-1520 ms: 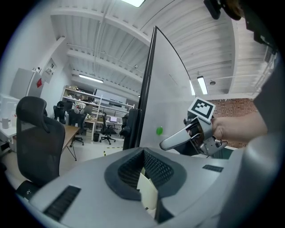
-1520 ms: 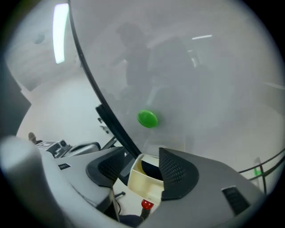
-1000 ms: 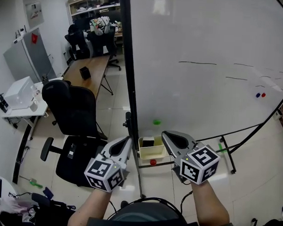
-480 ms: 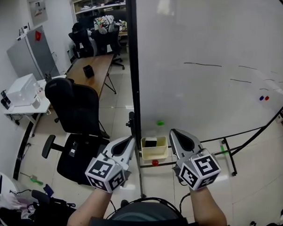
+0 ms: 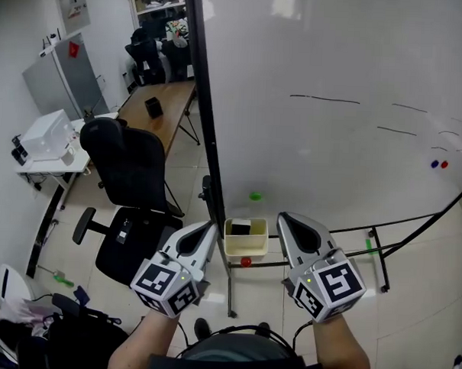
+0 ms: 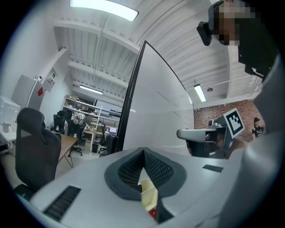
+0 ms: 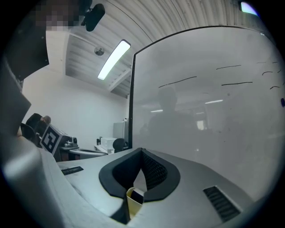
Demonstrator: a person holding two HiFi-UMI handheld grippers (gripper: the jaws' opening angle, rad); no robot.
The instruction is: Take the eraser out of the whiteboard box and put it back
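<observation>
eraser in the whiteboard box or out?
In. The dark eraser sits inside the cream box at the foot of the whiteboard.

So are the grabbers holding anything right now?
No, nothing is held. The left gripper and right gripper are both shut and empty; the eraser sits in the box.

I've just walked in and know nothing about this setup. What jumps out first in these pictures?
The big whiteboard fills the upper right of the head view, nearly blank but for a few thin lines. Below it, the left claw and right claw, both shut and empty and each carrying a black-and-white patterned cube, frame a small cream box at the board's foot with a dark eraser inside.
</observation>
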